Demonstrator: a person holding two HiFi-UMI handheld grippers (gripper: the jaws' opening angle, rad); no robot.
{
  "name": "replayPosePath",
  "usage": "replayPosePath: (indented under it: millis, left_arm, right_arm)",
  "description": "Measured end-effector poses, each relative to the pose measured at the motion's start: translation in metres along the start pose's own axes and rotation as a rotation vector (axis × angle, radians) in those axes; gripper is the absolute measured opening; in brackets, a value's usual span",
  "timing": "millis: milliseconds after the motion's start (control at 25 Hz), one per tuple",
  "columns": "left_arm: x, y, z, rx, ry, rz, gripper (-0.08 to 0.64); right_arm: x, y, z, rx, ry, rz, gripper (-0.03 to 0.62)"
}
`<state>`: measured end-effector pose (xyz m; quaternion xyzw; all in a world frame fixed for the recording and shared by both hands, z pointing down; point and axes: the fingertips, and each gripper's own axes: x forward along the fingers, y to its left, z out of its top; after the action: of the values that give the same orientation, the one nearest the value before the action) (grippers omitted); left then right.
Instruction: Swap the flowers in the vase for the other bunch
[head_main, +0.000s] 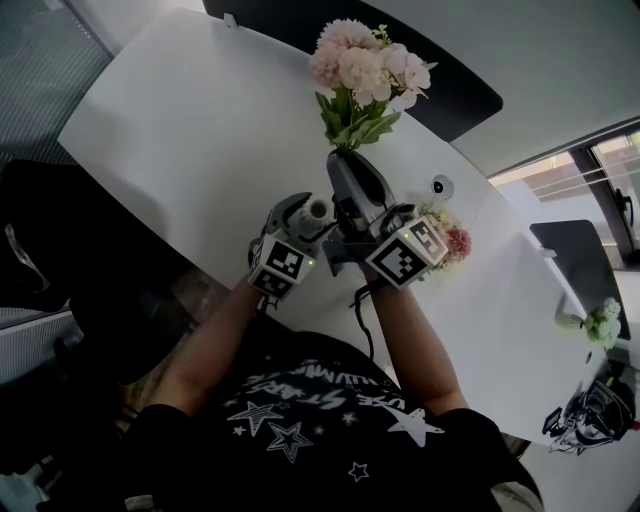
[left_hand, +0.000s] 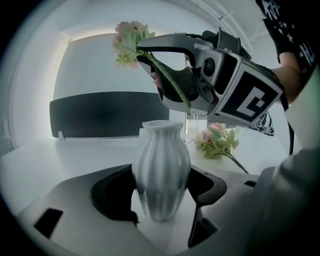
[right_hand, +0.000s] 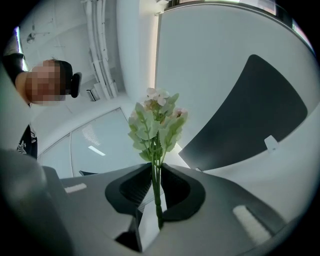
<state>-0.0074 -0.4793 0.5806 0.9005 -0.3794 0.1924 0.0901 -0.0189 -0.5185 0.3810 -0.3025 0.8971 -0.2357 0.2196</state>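
Observation:
A white ribbed vase (left_hand: 161, 170) stands empty on the white table (head_main: 190, 130), with only its rim (head_main: 318, 210) showing in the head view. My left gripper (left_hand: 161, 195) is open, its jaws wide on either side of the vase (head_main: 300, 228). My right gripper (right_hand: 157, 192) is shut on the green stems of a pale pink bunch (right_hand: 156, 127). It holds the bunch (head_main: 365, 65) up above the vase (left_hand: 129, 42). The other bunch (head_main: 452, 238), pink and green, lies on the table right of the vase (left_hand: 216, 140).
A small white round device (head_main: 441, 186) sits on the table behind the lying bunch. Dark chairs stand beyond the far edge (head_main: 450, 75) and at the right (head_main: 580, 258). A small pale posy (head_main: 603, 322) lies near the table's right end.

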Motion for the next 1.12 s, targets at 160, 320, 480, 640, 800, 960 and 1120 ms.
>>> replayPosePath:
  millis: [160,320,480,640,800,960,1120]
  left_arm:
    - [0.001,-0.006,0.004,0.018,-0.008,-0.022,0.304]
    - [0.001,-0.012,0.007,0.025,-0.014,-0.031,0.304]
    - [0.002,-0.015,0.011,0.034,-0.010,-0.026,0.304]
    - [0.007,-0.017,0.014,0.031,-0.020,-0.041,0.304]
    - [0.001,-0.009,0.021,0.040,-0.005,-0.031,0.304]
    - [0.000,-0.003,0.022,0.034,-0.015,-0.043,0.304]
    - [0.001,0.007,0.027,0.037,-0.010,-0.052,0.304]
  right_arm:
    - [0.000,-0.001,-0.001,0.015,0.004,0.008,0.057]
    - [-0.001,-0.001,-0.002,0.029,0.001,0.026,0.057]
    - [-0.003,-0.008,-0.005,0.034,0.006,0.016,0.055]
    - [-0.004,-0.013,-0.007,0.013,0.030,0.017,0.055]
    - [-0.002,-0.014,-0.008,0.015,0.041,0.012,0.055]
    - [0.000,-0.016,-0.011,0.014,0.055,0.004,0.055]
    - [0.003,-0.017,-0.012,-0.018,0.081,0.002,0.057]
